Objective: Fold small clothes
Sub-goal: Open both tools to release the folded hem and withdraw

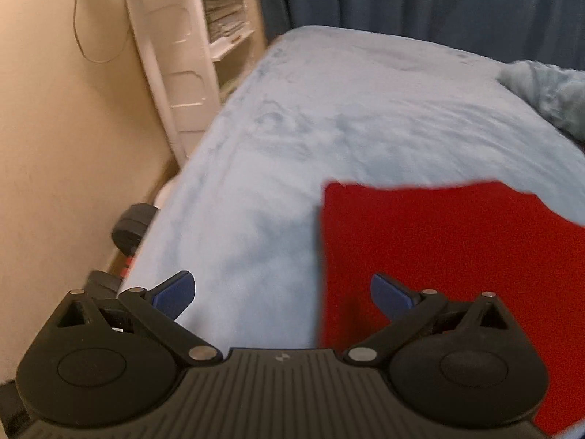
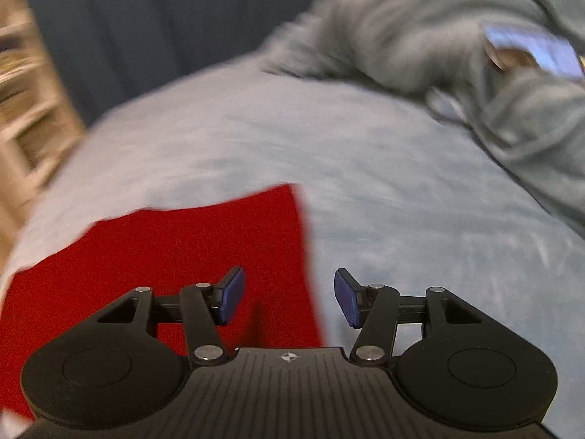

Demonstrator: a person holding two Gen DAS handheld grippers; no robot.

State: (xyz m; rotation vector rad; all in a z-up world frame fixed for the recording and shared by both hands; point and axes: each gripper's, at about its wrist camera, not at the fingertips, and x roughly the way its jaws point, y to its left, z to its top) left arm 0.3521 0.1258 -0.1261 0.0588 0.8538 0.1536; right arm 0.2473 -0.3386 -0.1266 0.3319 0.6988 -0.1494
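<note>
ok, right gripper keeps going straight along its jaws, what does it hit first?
Most likely the light blue bed cover. The right gripper, jaws open and empty, sits just past the red cloth's right edge. The rumpled grey-green blanket lies further on. Depth is unclear in this blurred view.

Your right wrist view is motion-blurred; the grey blanket [image 2: 457, 36] smears, and the red cloth [image 2: 164, 256] runs under your gripper body.
</note>
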